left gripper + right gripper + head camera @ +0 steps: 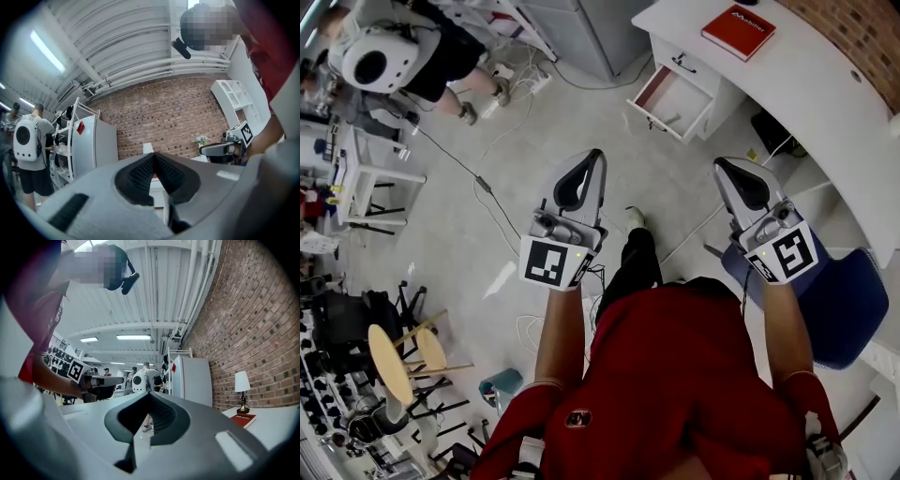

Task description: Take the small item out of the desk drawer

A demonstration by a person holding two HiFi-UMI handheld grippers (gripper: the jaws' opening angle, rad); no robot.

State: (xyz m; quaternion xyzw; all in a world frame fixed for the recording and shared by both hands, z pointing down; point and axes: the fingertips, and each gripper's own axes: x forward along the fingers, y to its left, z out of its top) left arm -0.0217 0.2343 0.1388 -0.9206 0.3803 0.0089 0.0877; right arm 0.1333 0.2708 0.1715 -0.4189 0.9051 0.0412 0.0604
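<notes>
Holding the left gripper [597,155] and the right gripper [720,165] up in front of the body, well apart from each other, both pointing to the far side. Both clenched: in each gripper view the black pads pressed together, with nothing grasped between them. At far right, a white desk [825,94] with a curved top, standing against a brick wall [862,28]. On the top, a red book [738,31], and in the right gripper view also a small lamp [242,391] behind it. Below the top, the desk drawer [670,101] pulled open toward the room, with a reddish inside, well apart from both grippers. Cannot tell the small item inside it; too far and too small to make out. Between the grippers and the drawer only light floor [534,141], with thin cables [492,202] lying across it, nothing tall standing in the way. Just right of the right gripper and lower down, a blue chair [848,300], near the desk edge. At far left, a person with a white backpack [380,56], beside a white rack [366,178]. At near left, two wooden stools [398,361]. Behind the drawer, to the far side, a grey cabinet [572,33].
</notes>
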